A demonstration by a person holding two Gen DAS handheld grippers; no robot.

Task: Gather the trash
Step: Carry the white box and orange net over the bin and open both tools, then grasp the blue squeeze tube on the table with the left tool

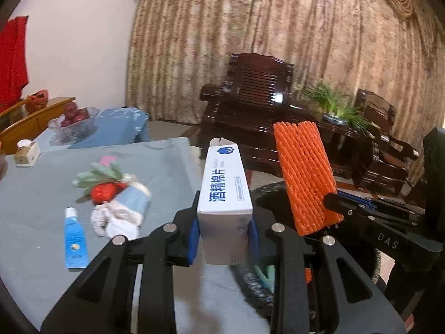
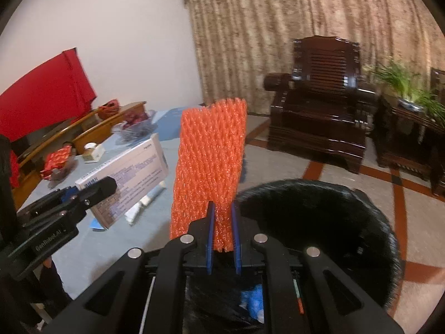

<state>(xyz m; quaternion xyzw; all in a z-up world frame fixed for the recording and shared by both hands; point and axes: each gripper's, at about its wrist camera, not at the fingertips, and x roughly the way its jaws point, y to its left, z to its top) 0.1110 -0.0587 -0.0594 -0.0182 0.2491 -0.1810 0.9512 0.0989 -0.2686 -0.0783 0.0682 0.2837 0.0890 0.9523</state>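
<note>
In the left wrist view my left gripper (image 1: 224,236) is shut on a white carton with blue print (image 1: 225,192), held upright past the table's right edge. To its right, my right gripper (image 1: 335,199) carries an orange foam net sleeve (image 1: 304,178). In the right wrist view the blue pads of my right gripper (image 2: 222,222) pinch the bottom of the orange net (image 2: 211,161), which stands upright above the near left rim of a black-lined trash bin (image 2: 333,222). My left gripper (image 2: 97,192) with the white carton (image 2: 125,178) is at the left, over the table.
On the grey-blue tablecloth (image 1: 33,200) lie a blue tube (image 1: 73,239), a crumpled bundle with a red piece (image 1: 116,197), a tissue box (image 1: 26,154) and a fruit bowl (image 1: 75,119). A dark wooden armchair (image 2: 319,105) and a potted plant (image 2: 411,89) stand beyond the bin.
</note>
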